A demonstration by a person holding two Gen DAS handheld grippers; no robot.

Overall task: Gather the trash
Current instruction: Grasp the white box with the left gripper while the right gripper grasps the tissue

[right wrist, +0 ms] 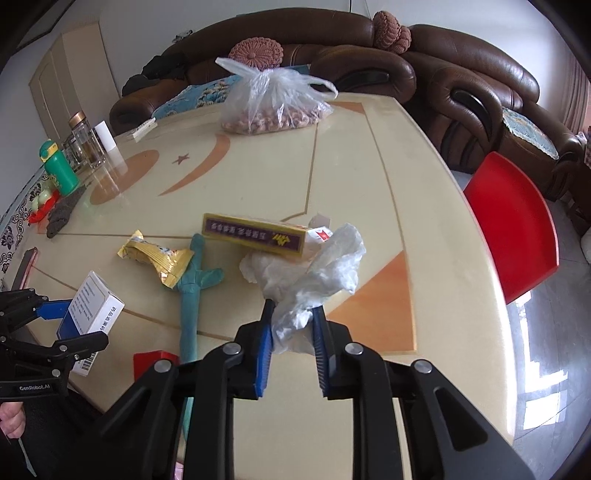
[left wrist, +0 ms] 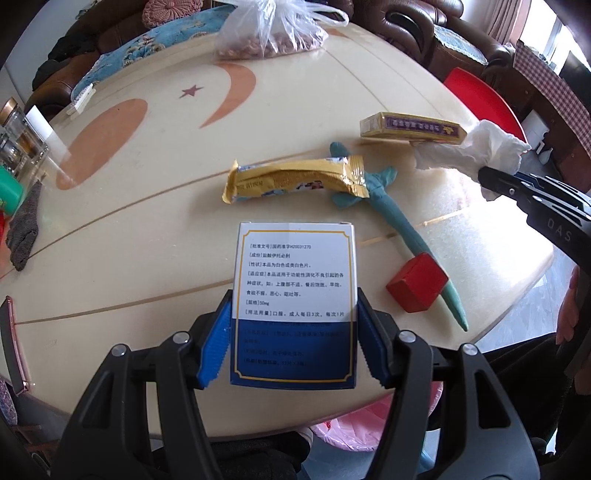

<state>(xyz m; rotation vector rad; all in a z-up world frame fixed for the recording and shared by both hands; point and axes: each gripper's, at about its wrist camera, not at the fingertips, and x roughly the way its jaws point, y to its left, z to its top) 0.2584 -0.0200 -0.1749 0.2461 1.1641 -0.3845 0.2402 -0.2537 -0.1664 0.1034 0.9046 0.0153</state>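
Trash is already in both my grippers: my left gripper (left wrist: 293,332) is half open, clamped across one white-and-blue medicine box (left wrist: 295,291), and my right gripper (right wrist: 293,325) is closed tight on one crumpled white tissue (right wrist: 317,280), both held clear above the table (left wrist: 147,221). Below lie one red block (left wrist: 417,282) touching one teal plush toy (left wrist: 384,199), one gold snack wrapper (left wrist: 291,177), then one yellow carton (left wrist: 412,127), and farthest one clear bag of nuts (left wrist: 273,33). I judge the tissue could tear or slip free, since only a fold is pinched; the smooth box could twist out
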